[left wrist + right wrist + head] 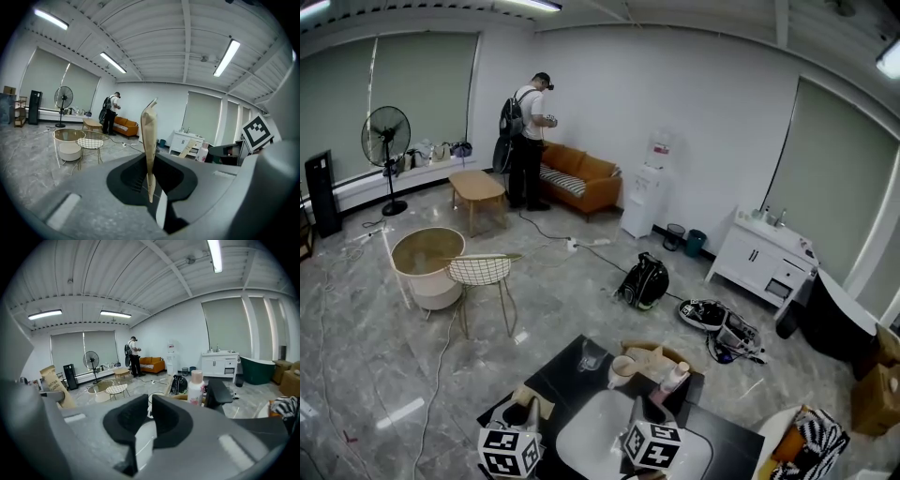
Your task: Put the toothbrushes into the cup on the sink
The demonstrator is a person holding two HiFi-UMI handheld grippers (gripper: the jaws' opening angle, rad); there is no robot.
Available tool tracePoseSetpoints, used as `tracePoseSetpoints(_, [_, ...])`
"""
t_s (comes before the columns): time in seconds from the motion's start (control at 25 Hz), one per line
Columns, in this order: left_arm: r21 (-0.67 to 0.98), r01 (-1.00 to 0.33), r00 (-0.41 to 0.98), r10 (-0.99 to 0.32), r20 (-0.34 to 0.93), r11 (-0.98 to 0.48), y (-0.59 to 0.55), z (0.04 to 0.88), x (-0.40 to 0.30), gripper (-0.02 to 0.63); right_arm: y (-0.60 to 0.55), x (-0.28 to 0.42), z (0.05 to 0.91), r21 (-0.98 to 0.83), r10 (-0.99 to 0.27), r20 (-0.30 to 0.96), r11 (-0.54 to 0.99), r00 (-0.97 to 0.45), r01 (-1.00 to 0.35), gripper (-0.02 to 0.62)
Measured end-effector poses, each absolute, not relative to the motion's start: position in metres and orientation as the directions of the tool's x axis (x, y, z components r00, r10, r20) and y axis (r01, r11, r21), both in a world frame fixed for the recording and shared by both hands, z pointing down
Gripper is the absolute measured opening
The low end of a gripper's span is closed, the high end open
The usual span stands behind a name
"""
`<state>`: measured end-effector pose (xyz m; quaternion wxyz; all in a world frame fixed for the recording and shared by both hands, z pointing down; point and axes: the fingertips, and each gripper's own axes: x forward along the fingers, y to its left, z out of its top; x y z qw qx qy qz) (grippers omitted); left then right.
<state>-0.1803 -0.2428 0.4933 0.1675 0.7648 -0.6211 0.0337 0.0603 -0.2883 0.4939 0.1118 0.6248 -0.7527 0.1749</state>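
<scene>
Grey marble floor (384, 366); black counter (555, 377) carried a white sink (591, 439) and cup (622, 368). Left gripper (150, 182) clamped the toothbrush packet (149, 140): tan paper, upright, over the counter's left side. Right gripper (149, 414) jaws were nearly together, empty.

Right gripper (149, 399) jaws nearly touching (nothing between), pink-capped bottle (195, 390) just beyond, paper toothbrush packet (55, 385) far left.
</scene>
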Motion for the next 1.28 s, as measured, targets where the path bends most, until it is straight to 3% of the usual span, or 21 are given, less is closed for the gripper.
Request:
tracePoseSetpoints(0.12, [0.215, -0.959, 0.236, -0.938, 0.255, -0.183, -0.238, 0.491, -0.175, 0.040, -0.275, 0.059, 0.490, -0.119, -0.906, 0.374, 0.163, -0.197, -0.979, 0.005])
tracePoseSetpoints(1.28, [0.178, -0.934, 0.345, -0.910, 0.228, -0.310, -0.271, 0.468, -0.123, 0.040, -0.254, 0.088, 0.504, -0.173, -0.899, 0.398, 0.121, -0.181, -0.978, 0.003])
